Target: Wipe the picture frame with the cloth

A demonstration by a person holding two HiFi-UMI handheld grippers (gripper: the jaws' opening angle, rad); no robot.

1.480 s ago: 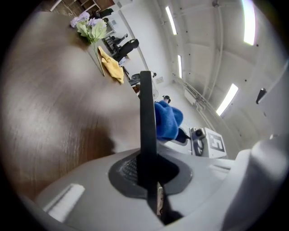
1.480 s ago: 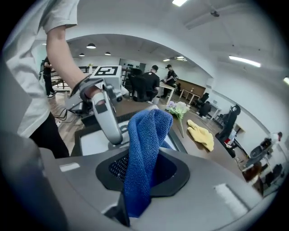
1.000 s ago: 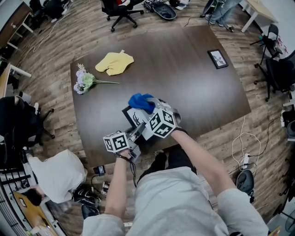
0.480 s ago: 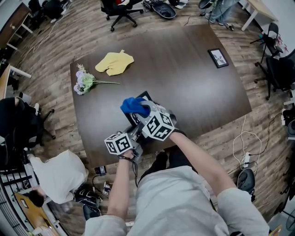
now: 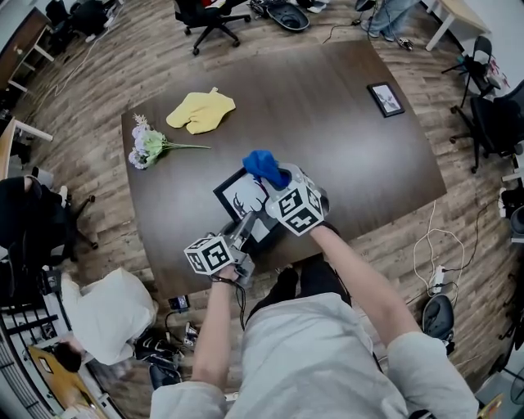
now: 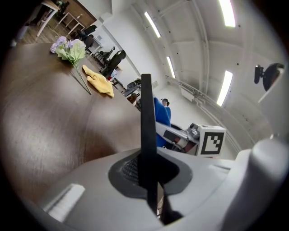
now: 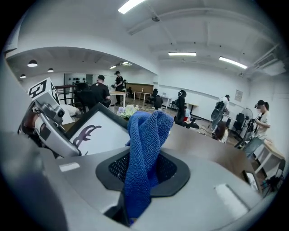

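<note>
A black picture frame (image 5: 239,199) with a white picture is raised at a tilt over the near side of the brown table (image 5: 344,155). My left gripper (image 5: 246,227) is shut on its near edge. In the left gripper view the frame (image 6: 146,117) shows edge-on between the jaws of the left gripper (image 6: 149,180). My right gripper (image 5: 274,184) is shut on a blue cloth (image 5: 264,166), which sits at the frame's far right corner. In the right gripper view the cloth (image 7: 144,149) hangs out of the right gripper (image 7: 140,176), and the frame (image 7: 97,131) lies just to its left.
A yellow cloth (image 5: 201,112) and a flower bunch (image 5: 147,146) lie at the table's far left. A small photo frame (image 5: 385,100) lies at the far right. Office chairs (image 5: 205,12) stand beyond the table. Several people stand in the background.
The right gripper swept the blue cloth left across the frame, then back right and farther away. More of the white picture now shows. The left gripper stayed on the frame's edge.
</note>
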